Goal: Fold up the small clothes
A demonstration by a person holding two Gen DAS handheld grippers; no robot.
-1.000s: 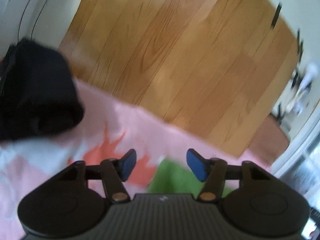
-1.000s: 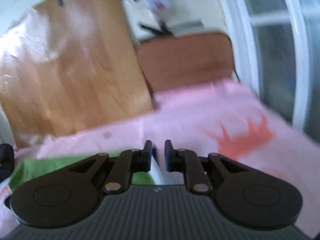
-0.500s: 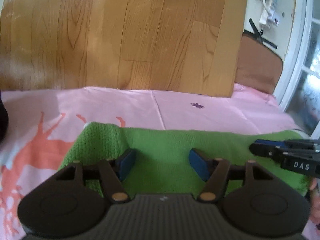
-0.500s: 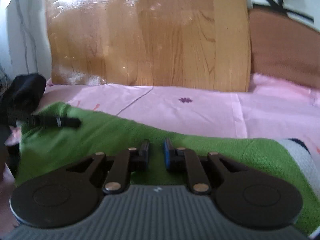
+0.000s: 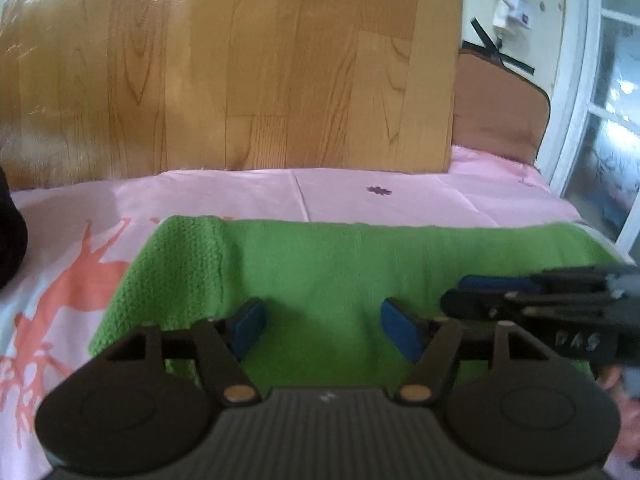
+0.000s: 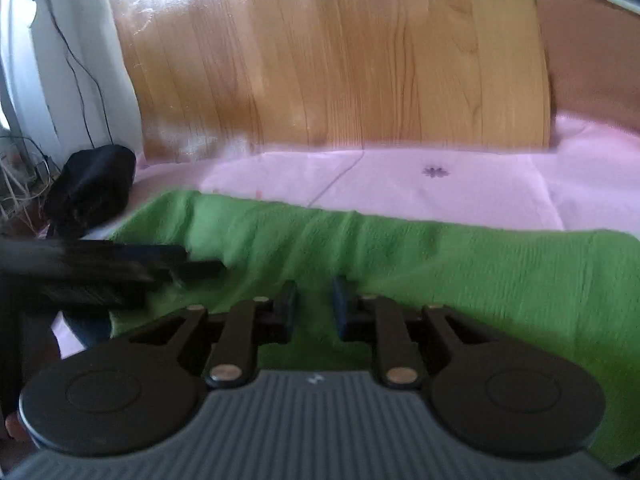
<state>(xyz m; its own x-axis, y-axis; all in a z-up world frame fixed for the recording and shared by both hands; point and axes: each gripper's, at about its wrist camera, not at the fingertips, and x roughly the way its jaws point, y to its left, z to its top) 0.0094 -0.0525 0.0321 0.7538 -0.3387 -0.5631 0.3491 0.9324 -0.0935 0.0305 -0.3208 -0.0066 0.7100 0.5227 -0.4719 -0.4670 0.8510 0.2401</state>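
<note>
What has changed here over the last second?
Both grippers swung in over the green garment on the pink sheet. The left gripper and right gripper have just been opening their jaws; neither pinches the cloth. The garment lies as it did half a second ago.

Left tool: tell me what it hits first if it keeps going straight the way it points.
Most likely the green cloth: it fills the space between and ahead of the left tool, whose jaws stand open, with the pink sheet beyond. Height above the cloth is unclear.
</note>
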